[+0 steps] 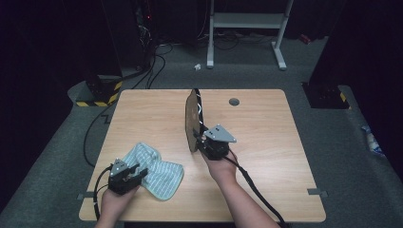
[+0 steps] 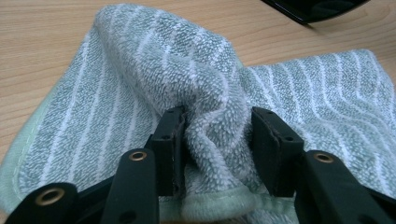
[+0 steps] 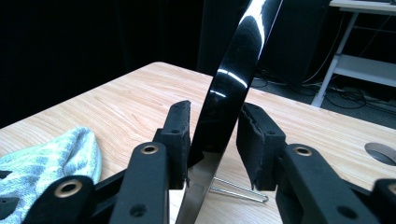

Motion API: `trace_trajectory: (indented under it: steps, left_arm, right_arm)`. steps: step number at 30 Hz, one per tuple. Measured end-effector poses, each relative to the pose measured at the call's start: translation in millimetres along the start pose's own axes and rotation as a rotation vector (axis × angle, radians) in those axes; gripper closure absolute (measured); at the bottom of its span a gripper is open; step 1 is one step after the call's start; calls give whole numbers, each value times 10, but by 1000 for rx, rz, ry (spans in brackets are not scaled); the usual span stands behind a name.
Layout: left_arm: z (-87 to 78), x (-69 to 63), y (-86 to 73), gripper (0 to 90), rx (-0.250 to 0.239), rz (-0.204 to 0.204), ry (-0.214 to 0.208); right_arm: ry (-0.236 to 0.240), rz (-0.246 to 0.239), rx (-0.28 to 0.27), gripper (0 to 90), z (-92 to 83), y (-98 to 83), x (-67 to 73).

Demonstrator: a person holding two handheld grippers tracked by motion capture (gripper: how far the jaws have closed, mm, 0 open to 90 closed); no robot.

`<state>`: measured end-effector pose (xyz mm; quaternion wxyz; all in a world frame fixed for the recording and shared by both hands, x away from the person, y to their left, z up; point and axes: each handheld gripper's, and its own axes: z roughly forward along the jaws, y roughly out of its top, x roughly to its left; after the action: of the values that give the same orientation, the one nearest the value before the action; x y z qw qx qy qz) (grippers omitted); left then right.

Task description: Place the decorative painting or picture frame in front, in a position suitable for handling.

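Striped green towel [image 2: 205, 93] lay bunched between my left gripper [image 2: 217, 140]'s half-closed fingers [image 2: 170, 140], both pressing its fold at the table's near left. My right gripper [image 3: 212, 140] straddled the upright glossy black panel [image 3: 233, 84] mid-table, one finger touching, the other just clear. Wooden table [image 1: 266, 123]; dark room, grey carpet.

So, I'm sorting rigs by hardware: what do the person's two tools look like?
Both are black. The left tool and right tool each carry a grey three-cornered plate and trail a black cable. Brass-ringed holes mark the jaw arms. The forearms are bare, with no sleeves.
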<state>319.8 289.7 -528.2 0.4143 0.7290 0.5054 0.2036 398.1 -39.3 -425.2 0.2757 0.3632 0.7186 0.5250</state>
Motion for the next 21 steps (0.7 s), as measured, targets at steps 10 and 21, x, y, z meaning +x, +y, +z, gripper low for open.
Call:
trace_trajectory:
  steps: [10,21]
  left_arm:
    - [0,0,0,557,0,0,0]
    - [0,0,0,557,0,2,-1]
  right_arm:
    - [2,17,6,692,-25,-4,-68]
    - [14,39,12,751,-81,-7,-202]
